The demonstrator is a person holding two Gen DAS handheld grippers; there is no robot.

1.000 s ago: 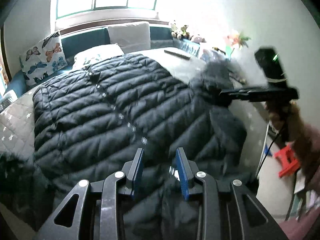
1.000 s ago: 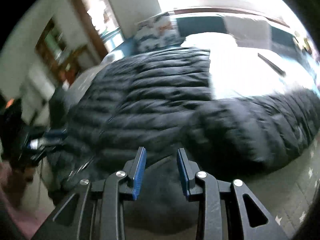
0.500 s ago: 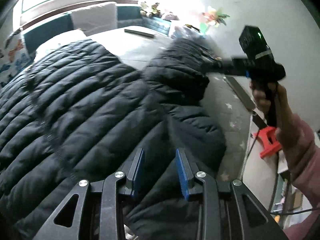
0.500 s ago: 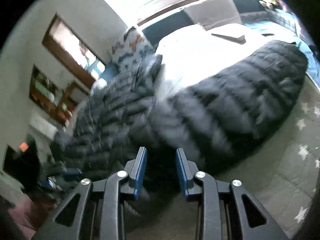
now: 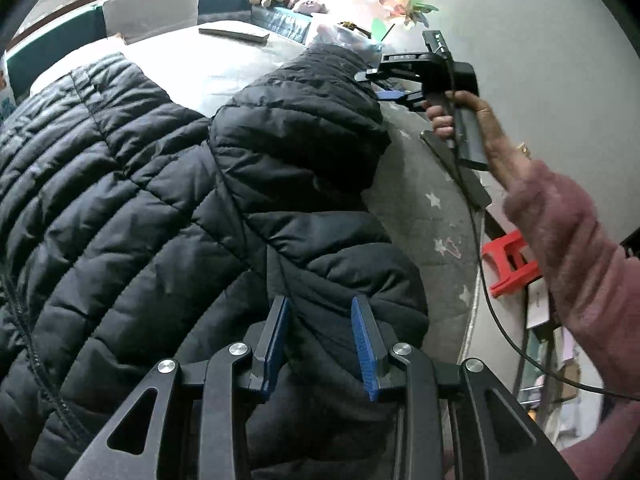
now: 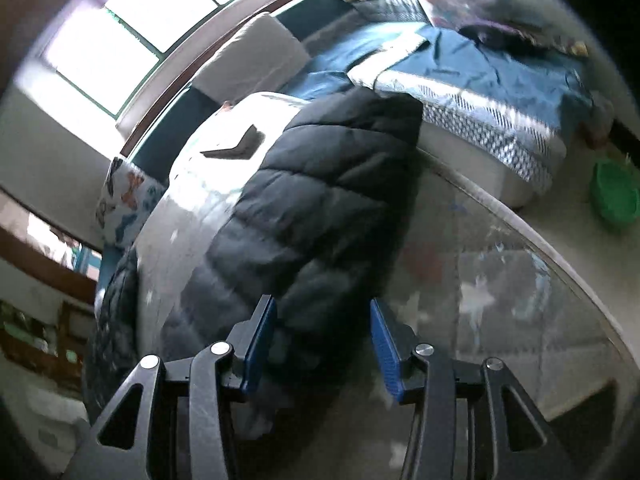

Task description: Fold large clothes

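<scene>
1. Daylight from a wide window (image 6: 132,36) falls on a bed (image 5: 420,184) covered with a grey quilted, star-printed spread; one black puffer jacket (image 5: 140,208) lies across it, its one visible sleeve (image 5: 304,120) stretching toward the far edge.
2. You hold two tools: the left hand-held gripper (image 5: 320,344) and the right hand-held gripper (image 6: 322,340).
3. Your left one points steeply down over the jacket's lower part; its blue pads are a little apart with dark fabric bunched between them, but I cannot tell whether they pinch it.
4. Your right hand (image 5: 472,120), in a fuzzy pink sleeve (image 5: 568,248), holds its tool at the sleeve's cuff. Its jaws have just been opening; the sleeve end sits between them, against the left pad and clear of the right.
5. Stitched, puffy, slightly shiny channels cover the jacket; both tools are black with ribbed blue pads.
</scene>
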